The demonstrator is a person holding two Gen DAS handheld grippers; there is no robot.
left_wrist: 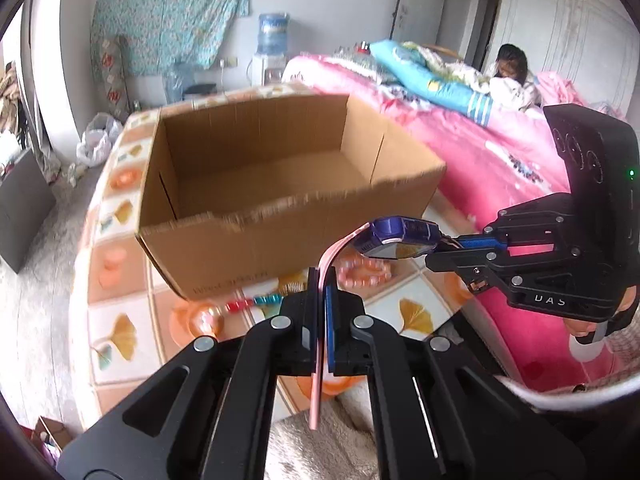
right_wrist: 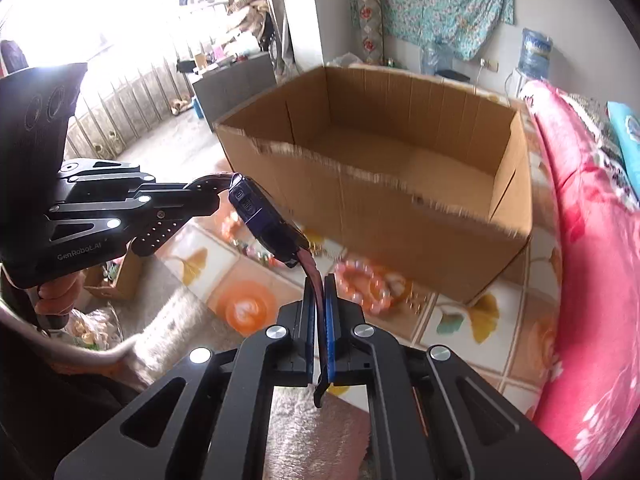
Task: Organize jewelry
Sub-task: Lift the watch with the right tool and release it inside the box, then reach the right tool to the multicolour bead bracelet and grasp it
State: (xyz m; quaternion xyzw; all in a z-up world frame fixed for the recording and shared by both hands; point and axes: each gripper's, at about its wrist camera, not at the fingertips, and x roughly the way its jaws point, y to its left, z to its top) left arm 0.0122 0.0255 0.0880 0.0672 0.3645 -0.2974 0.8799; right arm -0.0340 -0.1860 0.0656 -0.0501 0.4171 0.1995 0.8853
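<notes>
Watch point(left_wrist: 400, 236), blue-cased with pink strap, held in mid-air between two grippers, near side of open cardboard box point(left_wrist: 280, 184). Left gripper point(left_wrist: 322, 280) clamped on one strap end; right gripper point(left_wrist: 442, 246) clamped on other end, at right. Below on tiled tabletop point(left_wrist: 120, 320): pink bead bracelet point(left_wrist: 362, 270), red-and-blue bead string point(left_wrist: 256, 302). Pink bedding point(left_wrist: 480, 152) far right.

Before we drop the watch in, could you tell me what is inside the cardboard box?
The cardboard box shows only bare brown floor and inner walls in both views. The strip of floor just behind its near wall is hidden, so something small could lie there.
</notes>
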